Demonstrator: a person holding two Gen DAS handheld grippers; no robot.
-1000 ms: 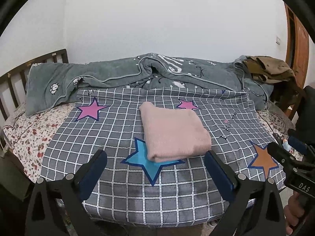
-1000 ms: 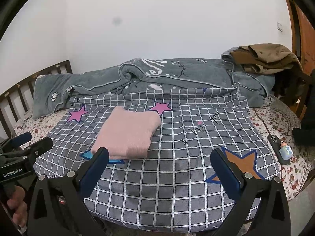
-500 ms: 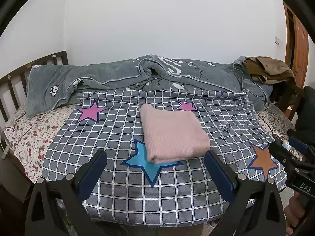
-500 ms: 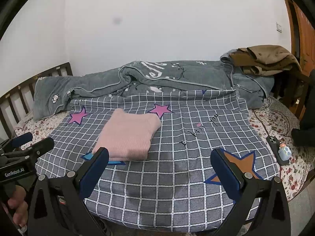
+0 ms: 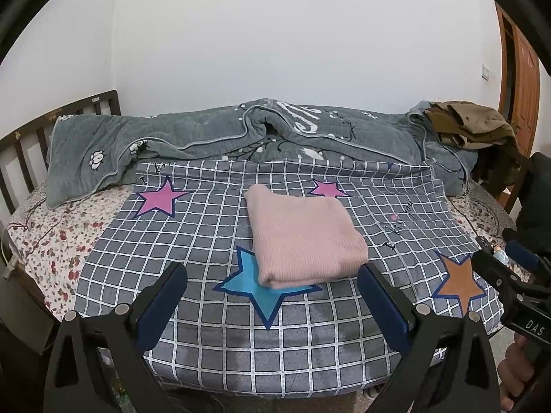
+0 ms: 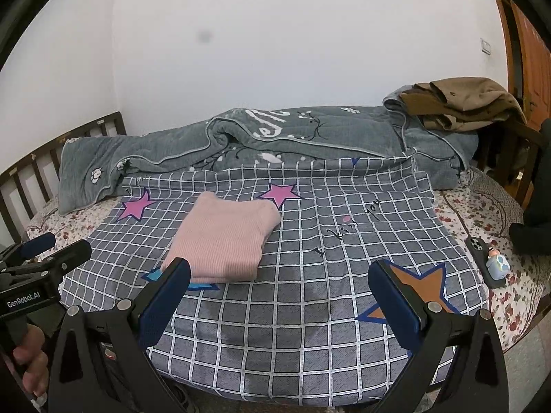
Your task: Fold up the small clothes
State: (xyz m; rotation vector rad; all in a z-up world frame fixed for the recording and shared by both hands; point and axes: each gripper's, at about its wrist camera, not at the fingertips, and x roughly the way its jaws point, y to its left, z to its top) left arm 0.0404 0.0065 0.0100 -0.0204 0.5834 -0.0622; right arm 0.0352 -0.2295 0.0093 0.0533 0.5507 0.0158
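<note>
Left wrist view puts the pink garment [image 5: 303,237] right ahead of you, already folded into a neat block on the checked sheet [image 5: 206,234], its near corner covering part of the blue star [image 5: 261,292]. Your left gripper [image 5: 272,306] hangs short of it, fingers spread wide and holding nothing. From the right wrist view, your right gripper [image 6: 279,304] is just as wide open and empty, with the garment off to its left and well forward of the fingers.

This piece looks finished to me, so you seem to be between steps. Next, I'd judge, you either press the stack flat or slide it aside, and that means closing in low on its near edge without snagging the sheet beneath.

Around you: a grey quilt [image 5: 241,134] is bunched along the far side of the bed, a brown coat [image 6: 465,103] is heaped at the far right, and a phone [image 6: 477,244] and a small figurine [image 6: 497,265] lie near the bed's right edge. Nothing stands between your fingers and the garment.
</note>
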